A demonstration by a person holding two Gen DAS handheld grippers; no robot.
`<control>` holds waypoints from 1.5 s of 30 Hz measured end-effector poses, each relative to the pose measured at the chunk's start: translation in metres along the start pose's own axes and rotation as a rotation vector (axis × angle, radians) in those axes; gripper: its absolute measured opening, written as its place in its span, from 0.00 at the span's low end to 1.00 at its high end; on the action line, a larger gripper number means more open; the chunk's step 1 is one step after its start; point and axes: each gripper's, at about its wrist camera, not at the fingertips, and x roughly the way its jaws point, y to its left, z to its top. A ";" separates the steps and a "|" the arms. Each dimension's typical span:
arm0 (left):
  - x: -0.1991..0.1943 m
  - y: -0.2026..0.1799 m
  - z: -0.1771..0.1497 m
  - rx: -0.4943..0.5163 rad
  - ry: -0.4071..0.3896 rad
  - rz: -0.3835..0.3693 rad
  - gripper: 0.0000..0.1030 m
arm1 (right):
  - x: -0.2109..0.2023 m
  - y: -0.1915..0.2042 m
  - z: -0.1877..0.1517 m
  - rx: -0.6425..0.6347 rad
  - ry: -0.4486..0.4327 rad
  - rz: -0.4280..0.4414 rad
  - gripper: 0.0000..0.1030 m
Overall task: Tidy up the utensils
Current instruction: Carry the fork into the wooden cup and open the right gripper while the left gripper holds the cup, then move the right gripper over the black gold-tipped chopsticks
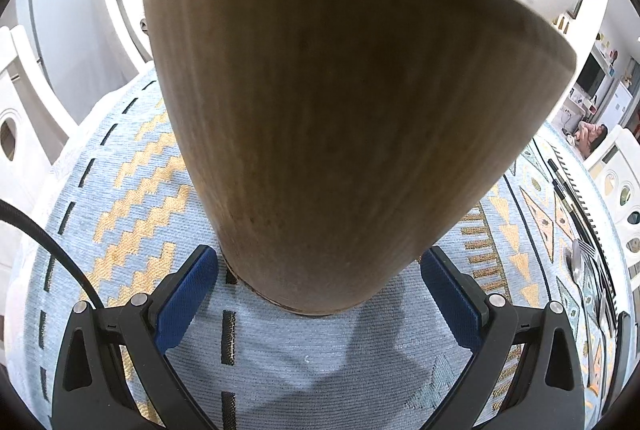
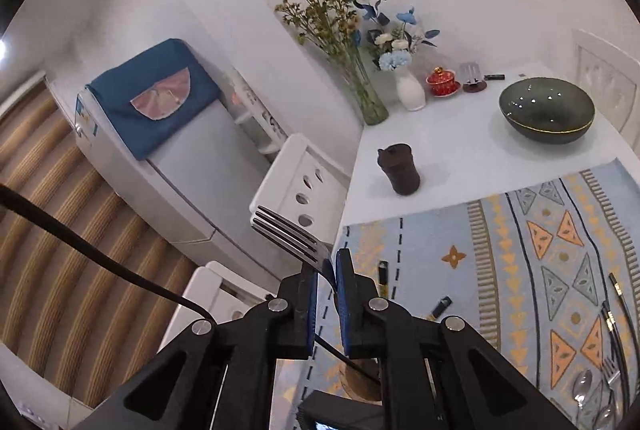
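A tall wooden utensil holder (image 1: 340, 110) stands on the patterned cloth and fills the left wrist view. My left gripper (image 1: 320, 250) is shut on its base, both blue pads (image 1: 188, 290) against its sides. My right gripper (image 2: 326, 266) is shut on a fork (image 2: 288, 234) with a black handle; the tines stick out up and to the left past the fingertips. Its handle runs down towards the holder (image 2: 360, 386), seen low between the fingers. More spoons and forks (image 2: 604, 378) lie on the cloth at the right.
Two short black pieces (image 2: 383, 276) lie on the blue and orange table runner (image 2: 520, 250). Further back on the white table stand a dark cup (image 2: 400, 170), a green bowl (image 2: 546, 110), flower vases (image 2: 410, 90) and a red lidded cup (image 2: 440, 80). White chairs (image 2: 298, 182) flank the table edge.
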 end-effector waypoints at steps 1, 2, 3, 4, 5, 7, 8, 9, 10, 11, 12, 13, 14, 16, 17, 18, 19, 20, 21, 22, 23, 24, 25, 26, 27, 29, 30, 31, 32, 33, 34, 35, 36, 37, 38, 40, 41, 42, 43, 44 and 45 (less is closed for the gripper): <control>0.000 0.000 0.000 0.000 0.000 0.000 0.98 | 0.002 0.001 0.000 -0.004 0.006 0.000 0.10; 0.000 0.000 0.000 -0.001 0.000 -0.001 0.98 | 0.006 0.002 -0.001 -0.009 0.023 -0.002 0.14; 0.000 0.000 0.000 -0.001 0.000 -0.002 0.98 | 0.009 0.003 -0.001 -0.011 0.048 -0.003 0.29; 0.000 0.000 0.001 -0.001 0.000 -0.003 0.98 | 0.010 0.003 -0.002 -0.011 0.062 0.001 0.48; 0.000 0.000 0.001 -0.002 0.000 -0.004 0.98 | 0.008 0.003 -0.003 -0.011 0.054 0.005 0.54; 0.000 -0.001 0.002 -0.002 -0.001 -0.005 0.98 | -0.002 0.003 -0.004 -0.030 0.008 -0.002 0.55; 0.000 -0.001 0.002 -0.002 0.000 -0.005 0.98 | -0.008 0.003 -0.003 -0.036 -0.012 -0.008 0.55; 0.000 -0.001 0.002 -0.001 0.002 -0.004 0.98 | -0.013 0.002 -0.002 -0.033 -0.020 -0.011 0.55; 0.000 -0.001 0.002 0.000 0.003 -0.003 0.98 | -0.018 0.000 0.000 -0.022 -0.020 -0.008 0.55; 0.000 -0.001 0.002 0.002 0.003 -0.002 0.98 | -0.023 -0.002 0.002 -0.011 -0.019 -0.003 0.55; 0.000 -0.001 0.002 0.003 0.003 -0.002 0.98 | -0.030 -0.007 0.003 0.005 -0.020 -0.001 0.55; 0.000 -0.002 0.002 0.003 0.003 -0.002 0.98 | -0.036 -0.010 0.004 0.018 -0.026 0.002 0.55; 0.000 -0.002 0.002 0.004 0.003 -0.001 0.98 | -0.045 -0.015 0.004 0.032 -0.037 0.010 0.55; 0.000 -0.003 0.002 0.005 0.003 0.001 0.98 | -0.071 -0.026 0.004 0.052 -0.072 0.028 0.55; 0.001 -0.004 0.001 0.006 0.004 0.003 0.98 | -0.083 -0.032 0.005 0.057 -0.089 0.037 0.55; 0.001 -0.004 0.001 0.006 0.004 0.004 0.98 | -0.095 -0.036 0.006 0.058 -0.105 0.040 0.55; 0.001 -0.005 0.001 0.006 0.005 0.005 0.98 | -0.110 -0.043 0.006 0.061 -0.127 0.031 0.56; 0.002 -0.005 0.001 0.006 0.007 0.007 0.98 | -0.127 -0.051 0.006 0.067 -0.152 0.011 0.57; 0.003 -0.006 0.001 0.007 0.008 0.010 0.98 | -0.146 -0.061 0.006 0.080 -0.178 -0.021 0.63; 0.004 -0.006 0.001 0.007 0.010 0.013 0.98 | -0.158 -0.068 0.004 0.090 -0.196 -0.042 0.68; 0.005 -0.007 0.001 0.008 0.011 0.017 0.98 | -0.175 -0.080 0.001 0.104 -0.218 -0.075 0.70; 0.005 -0.008 0.001 0.008 0.010 0.021 0.98 | -0.189 -0.090 -0.004 0.118 -0.233 -0.113 0.72; 0.005 -0.007 0.001 0.007 0.010 0.023 0.98 | -0.198 -0.099 -0.008 0.130 -0.239 -0.147 0.72; 0.005 -0.008 0.001 0.006 0.010 0.026 0.98 | -0.207 -0.110 -0.013 0.147 -0.239 -0.185 0.73; 0.006 -0.008 0.001 0.003 0.009 0.027 0.98 | -0.215 -0.125 -0.021 0.176 -0.230 -0.232 0.72; 0.006 -0.008 0.001 0.001 0.006 0.015 0.97 | -0.222 -0.150 -0.035 0.235 -0.206 -0.292 0.72; 0.004 -0.007 0.001 -0.006 -0.003 0.003 0.94 | -0.223 -0.163 -0.043 0.267 -0.186 -0.326 0.72; 0.004 -0.006 0.000 -0.013 -0.007 -0.001 0.94 | -0.224 -0.178 -0.052 0.301 -0.155 -0.392 0.71; 0.003 -0.005 -0.001 -0.019 -0.007 -0.001 0.94 | -0.223 -0.194 -0.063 0.338 -0.124 -0.498 0.68; 0.004 -0.004 -0.001 -0.025 -0.005 0.006 0.94 | -0.222 -0.207 -0.070 0.365 -0.099 -0.559 0.54; 0.004 -0.004 -0.002 -0.025 -0.005 0.011 0.94 | -0.220 -0.229 -0.082 0.419 -0.048 -0.608 0.44; 0.005 -0.005 -0.002 -0.021 -0.004 0.016 0.94 | -0.218 -0.246 -0.091 0.467 -0.024 -0.596 0.43; 0.005 -0.005 -0.002 -0.018 -0.003 0.019 0.94 | -0.217 -0.263 -0.100 0.522 -0.014 -0.562 0.43; 0.006 -0.005 -0.002 -0.016 -0.001 0.021 0.94 | -0.216 -0.278 -0.107 0.564 -0.005 -0.527 0.43; 0.007 -0.006 -0.002 -0.013 0.001 0.027 0.94 | -0.213 -0.289 -0.110 0.584 0.013 -0.511 0.43; 0.009 -0.010 -0.001 -0.002 0.007 0.042 0.94 | -0.203 -0.304 -0.112 0.585 0.080 -0.532 0.43; 0.010 -0.013 -0.001 0.005 0.010 0.051 0.94 | -0.194 -0.309 -0.110 0.563 0.128 -0.553 0.43; 0.011 -0.014 -0.001 0.008 0.011 0.054 0.94 | -0.186 -0.311 -0.107 0.534 0.164 -0.564 0.43; 0.014 -0.018 -0.001 0.009 0.012 0.055 0.94 | -0.170 -0.314 -0.101 0.468 0.228 -0.594 0.43; 0.015 -0.019 -0.001 0.011 0.014 0.057 0.94 | -0.157 -0.314 -0.097 0.413 0.270 -0.617 0.43; 0.016 -0.020 -0.001 0.013 0.016 0.061 0.94 | -0.146 -0.315 -0.096 0.366 0.299 -0.628 0.43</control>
